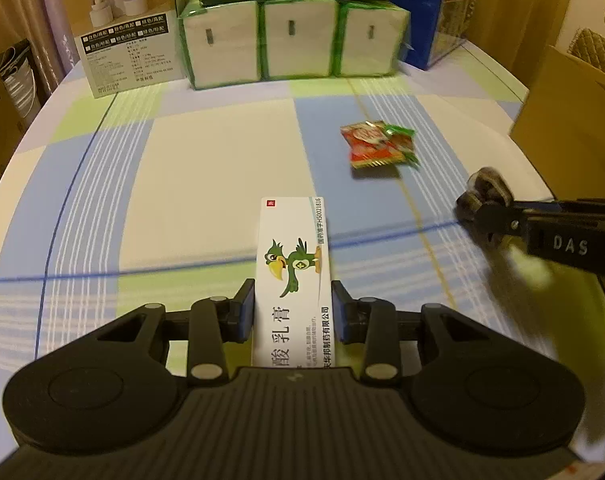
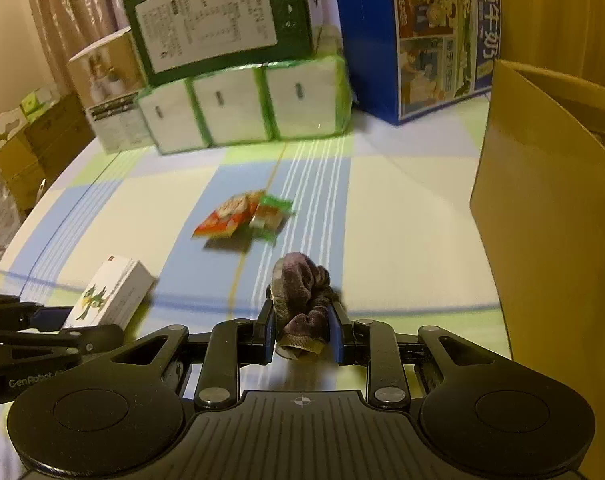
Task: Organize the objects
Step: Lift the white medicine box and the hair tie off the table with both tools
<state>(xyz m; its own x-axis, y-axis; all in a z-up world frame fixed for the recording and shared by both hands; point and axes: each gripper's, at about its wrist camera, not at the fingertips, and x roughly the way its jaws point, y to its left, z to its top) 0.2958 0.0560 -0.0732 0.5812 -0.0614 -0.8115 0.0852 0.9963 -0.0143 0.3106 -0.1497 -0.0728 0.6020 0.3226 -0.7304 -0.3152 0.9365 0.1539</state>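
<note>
A white rectangular cardboard medicine box printed with a green cartoon bird (image 1: pixel 294 276) is being clamped lengthwise by the left gripper (image 1: pixel 293 308), its fingers closed against the box's long sides above the checked tablecloth (image 1: pixel 206 160). A crumpled purple-brown velvet scrunchie (image 2: pixel 302 308) is being pinched by the right gripper (image 2: pixel 302 330), narrowly closed. Red and green snack packets (image 1: pixel 376 144) are being left lying on the cloth ahead, apart from both.

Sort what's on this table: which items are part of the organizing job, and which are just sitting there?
In play:
- ointment box, held by left gripper
- velvet scrunchie, held by right gripper
- snack packets, loose on the tablecloth
- cardboard box, probably the bin

Backdrop:
- tissue packs
- green carton
- blue milk carton
- humidifier box
</note>
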